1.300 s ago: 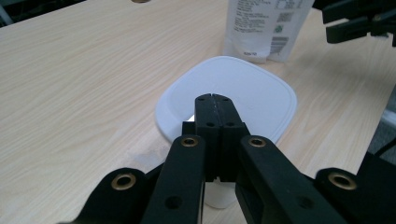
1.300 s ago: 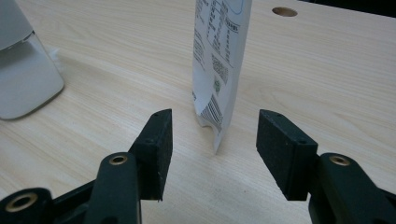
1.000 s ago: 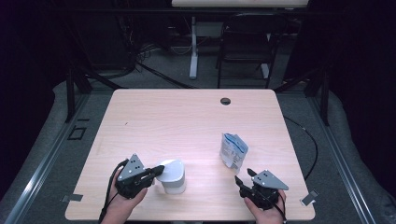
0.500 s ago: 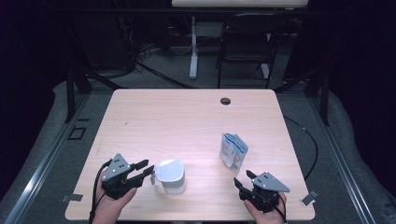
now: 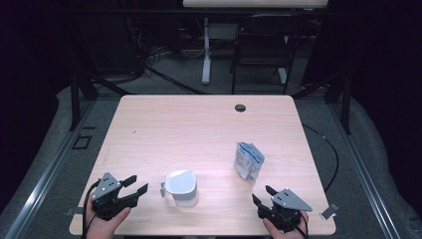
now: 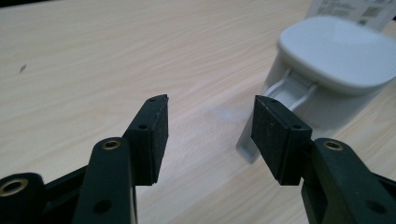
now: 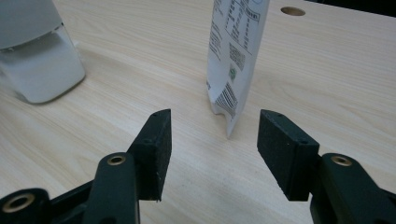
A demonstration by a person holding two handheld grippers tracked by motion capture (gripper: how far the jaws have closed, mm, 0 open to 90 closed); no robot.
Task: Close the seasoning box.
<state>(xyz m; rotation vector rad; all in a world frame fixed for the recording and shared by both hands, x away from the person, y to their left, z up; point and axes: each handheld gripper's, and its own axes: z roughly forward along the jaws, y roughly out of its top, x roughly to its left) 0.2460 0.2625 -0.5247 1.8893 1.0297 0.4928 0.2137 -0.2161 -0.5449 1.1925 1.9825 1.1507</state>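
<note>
I have the left gripper [image 5: 135,186] just left of the white lidded jug [image 5: 181,187], its jaws having just been opening, now spread and empty. The right gripper [image 5: 262,194] gapes below the pouch [image 5: 248,160]. Next, I judge: grasp the pouch squarely

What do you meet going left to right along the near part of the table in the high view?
Left gripper, open → white lidded container → blue-and-white pouch, standing → right gripper, open.
</note>
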